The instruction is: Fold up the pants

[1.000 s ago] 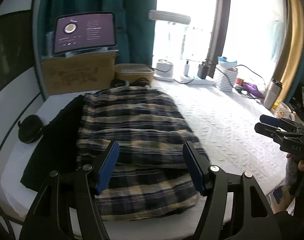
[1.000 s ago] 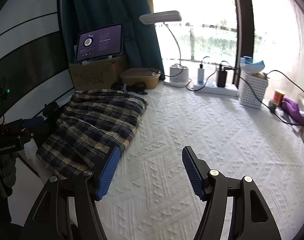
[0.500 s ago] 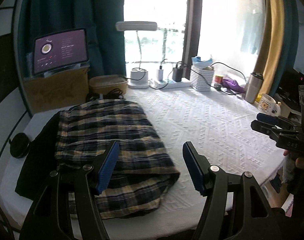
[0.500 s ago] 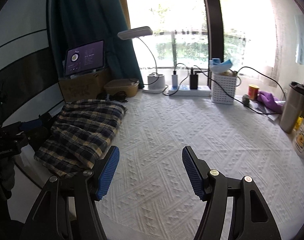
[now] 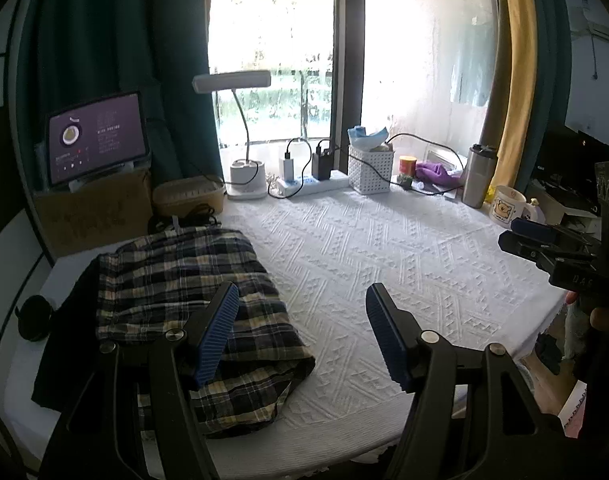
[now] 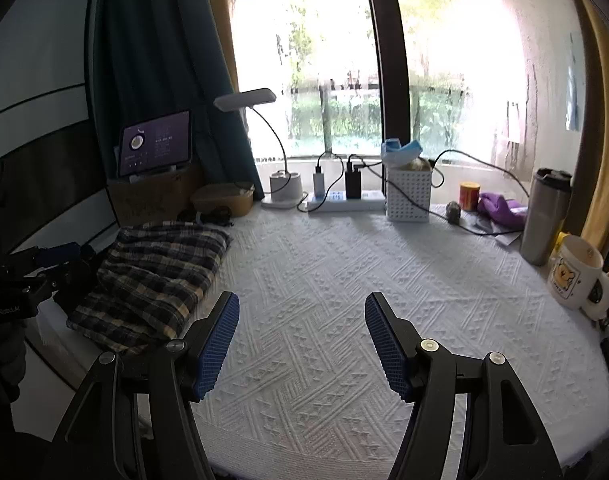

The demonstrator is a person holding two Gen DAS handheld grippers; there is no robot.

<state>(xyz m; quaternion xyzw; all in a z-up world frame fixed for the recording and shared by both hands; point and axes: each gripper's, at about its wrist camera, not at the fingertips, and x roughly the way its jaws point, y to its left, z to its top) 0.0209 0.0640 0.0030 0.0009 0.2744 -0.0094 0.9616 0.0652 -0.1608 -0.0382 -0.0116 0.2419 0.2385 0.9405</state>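
Left wrist view: the left gripper [image 5: 302,334] hangs with jaws spread wide, nothing between them. The pants [image 5: 192,304], a plaid folded bundle, lie on the white cloth [image 5: 384,264] under and beyond the left jaw, not touched by it. A dark garment [image 5: 66,344] sits further left of that jaw. Beyond the jaws stand a lamp [image 5: 240,128] and a basket [image 5: 370,168]. Off past the right jaw, the right gripper [image 5: 544,244] juts in, with a mug [image 5: 506,210] behind it.

Right wrist view: the right gripper [image 6: 302,344] is wide too, empty, bare cloth [image 6: 344,280] between the jaws. The pants [image 6: 156,276] lie out left of the left jaw, clear of it. The left gripper [image 6: 44,264] pokes in at far left. The mug [image 6: 576,274] sits far right of the right jaw.
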